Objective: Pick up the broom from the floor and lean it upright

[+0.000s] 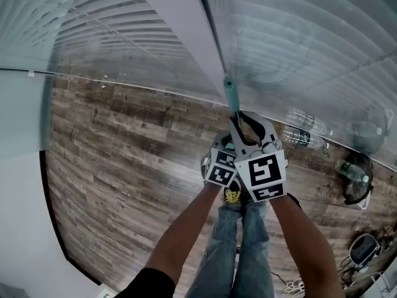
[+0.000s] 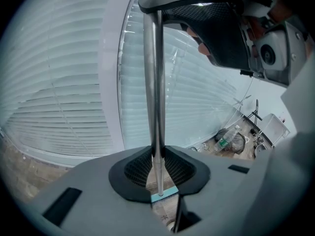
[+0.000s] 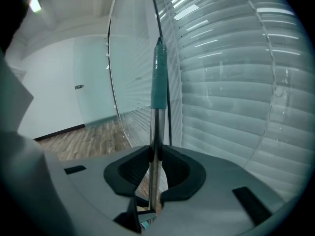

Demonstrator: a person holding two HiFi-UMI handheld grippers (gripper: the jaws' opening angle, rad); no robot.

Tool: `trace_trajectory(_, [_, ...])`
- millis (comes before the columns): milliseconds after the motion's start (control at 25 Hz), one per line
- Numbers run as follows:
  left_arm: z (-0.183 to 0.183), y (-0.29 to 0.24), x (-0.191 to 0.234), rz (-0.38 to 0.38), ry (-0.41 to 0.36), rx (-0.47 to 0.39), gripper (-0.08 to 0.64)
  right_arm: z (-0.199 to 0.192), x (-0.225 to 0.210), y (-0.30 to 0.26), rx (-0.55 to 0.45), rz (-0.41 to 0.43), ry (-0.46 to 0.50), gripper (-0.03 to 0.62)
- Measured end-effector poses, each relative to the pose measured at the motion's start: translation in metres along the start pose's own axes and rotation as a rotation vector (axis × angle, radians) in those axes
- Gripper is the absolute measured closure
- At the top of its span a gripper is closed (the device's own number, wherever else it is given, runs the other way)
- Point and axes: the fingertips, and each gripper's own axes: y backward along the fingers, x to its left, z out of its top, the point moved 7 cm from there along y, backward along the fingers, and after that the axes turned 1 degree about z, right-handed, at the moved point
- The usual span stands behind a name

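Observation:
The broom stands nearly upright in front of the window blinds, and both grippers grip its metal pole [image 2: 157,82]. My left gripper [image 2: 157,154] is shut on the pole low down, with the teal broom head [image 2: 164,194] showing below its jaws. My right gripper [image 3: 155,154] is shut on the pole higher up, just under the teal grip end [image 3: 158,77]. In the head view the teal grip end [image 1: 230,95] points toward the blinds, with the right gripper [image 1: 240,128] above the left gripper [image 1: 227,144]. The right gripper [image 2: 216,28] also shows overhead in the left gripper view.
Closed blinds [image 1: 298,36] and a white pillar [image 1: 180,30] fill the wall ahead. Plastic bottles [image 1: 301,135] and a dark bag [image 1: 358,177] lie on the wood floor [image 1: 124,166] at the right, with cables [image 1: 366,250] nearer. My legs [image 1: 242,247] are below the grippers.

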Motion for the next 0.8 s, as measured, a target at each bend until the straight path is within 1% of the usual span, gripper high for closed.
trace_trajectory(200, [0.0000,-0.0023,0.0018,0.002,-0.006,0.004,0.471,-0.0012,-0.0001,-0.0026,-0.008,-0.003,-0.002,0.506])
trace_trajectory(480, [-0.0006,-0.0026,0.0007,0.004,-0.053,0.000,0.469,-0.0031,-0.0023,-0.0022,-0.029,0.011,0.003,0.506])
trace_trajectory(640, [-0.0010,-0.0012,-0.0022,-0.001,-0.064,0.004,0.469,-0.0045,-0.0028,0.0023,-0.040,-0.002,-0.017,0.506])
trace_trajectory(800, [-0.0016,-0.0015,-0.0046,0.007,-0.076,0.008,0.469,-0.0063,-0.0063,0.0065,-0.053,0.008,-0.031,0.505])
